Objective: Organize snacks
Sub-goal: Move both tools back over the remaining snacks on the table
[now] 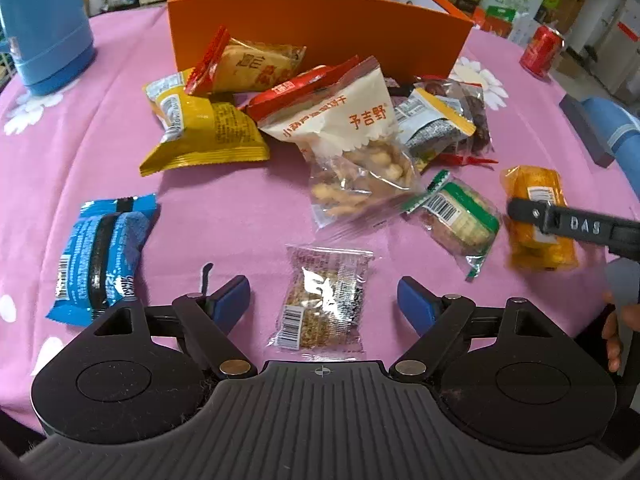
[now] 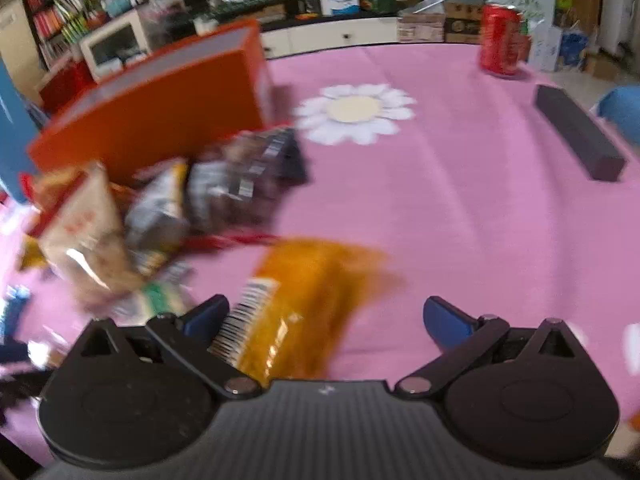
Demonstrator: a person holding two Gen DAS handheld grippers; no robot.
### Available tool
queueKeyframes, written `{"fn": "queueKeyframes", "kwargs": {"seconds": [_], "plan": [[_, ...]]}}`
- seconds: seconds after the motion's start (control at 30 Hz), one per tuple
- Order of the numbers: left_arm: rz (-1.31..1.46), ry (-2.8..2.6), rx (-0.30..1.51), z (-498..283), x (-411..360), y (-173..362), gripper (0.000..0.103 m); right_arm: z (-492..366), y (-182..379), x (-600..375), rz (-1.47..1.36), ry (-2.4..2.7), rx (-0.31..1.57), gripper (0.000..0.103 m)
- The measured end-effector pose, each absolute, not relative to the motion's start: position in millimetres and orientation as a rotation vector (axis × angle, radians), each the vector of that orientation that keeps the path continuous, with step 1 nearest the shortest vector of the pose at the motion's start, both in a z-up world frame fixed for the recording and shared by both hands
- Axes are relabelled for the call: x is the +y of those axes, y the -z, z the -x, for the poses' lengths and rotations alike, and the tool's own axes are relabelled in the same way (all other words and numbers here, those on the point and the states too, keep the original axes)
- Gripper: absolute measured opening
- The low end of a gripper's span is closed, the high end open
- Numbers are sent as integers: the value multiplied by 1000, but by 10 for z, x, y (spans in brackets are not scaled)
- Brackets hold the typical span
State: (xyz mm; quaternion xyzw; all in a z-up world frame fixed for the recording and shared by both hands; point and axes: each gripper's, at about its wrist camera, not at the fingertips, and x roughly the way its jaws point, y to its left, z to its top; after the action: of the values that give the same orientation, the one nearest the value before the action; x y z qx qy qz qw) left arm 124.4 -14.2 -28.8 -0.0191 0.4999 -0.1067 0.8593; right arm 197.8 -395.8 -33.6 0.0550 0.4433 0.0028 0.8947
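Note:
A clear-wrapped seed bar (image 1: 324, 304) lies flat on the pink tablecloth between the blue pads of my left gripper (image 1: 324, 301), which is open and not touching it. A blue packet (image 1: 100, 256) lies to its left. A pile of snack packets (image 1: 352, 128) sits in front of the orange box (image 1: 320, 28). In the blurred right wrist view my right gripper (image 2: 328, 320) is open over an orange packet (image 2: 304, 296), which lies close to its left finger (image 2: 208, 316). The left wrist view shows that packet (image 1: 540, 184) under a black right-gripper finger (image 1: 568, 226).
A blue jug (image 1: 44, 28) stands at the back left. A red can (image 2: 500, 40) stands at the far right edge, with a dark grey block (image 2: 580, 136) nearer. A green-labelled packet (image 1: 460, 220) lies between the two grippers. Shelves and boxes fill the room behind.

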Motion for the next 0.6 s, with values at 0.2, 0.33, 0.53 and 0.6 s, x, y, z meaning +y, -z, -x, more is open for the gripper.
{"fn": "queueKeyframes", "kwargs": {"seconds": [0.2, 0.33, 0.53, 0.6], "plan": [[22, 233, 1061, -1220, -233, 344, 63, -1870, 311, -4148, -136, 17, 929, 102], [-17, 224, 1063, -1202, -307, 360, 66, -1885, 352, -4000, -89, -5, 921, 102], [-88, 202, 1056, -1190, -381, 446, 69, -1809, 420, -3890, -16, 7, 866, 102], [-108, 201, 1053, -1186, -407, 459, 70, -1809, 417, -3884, -16, 12, 864, 102]]}}
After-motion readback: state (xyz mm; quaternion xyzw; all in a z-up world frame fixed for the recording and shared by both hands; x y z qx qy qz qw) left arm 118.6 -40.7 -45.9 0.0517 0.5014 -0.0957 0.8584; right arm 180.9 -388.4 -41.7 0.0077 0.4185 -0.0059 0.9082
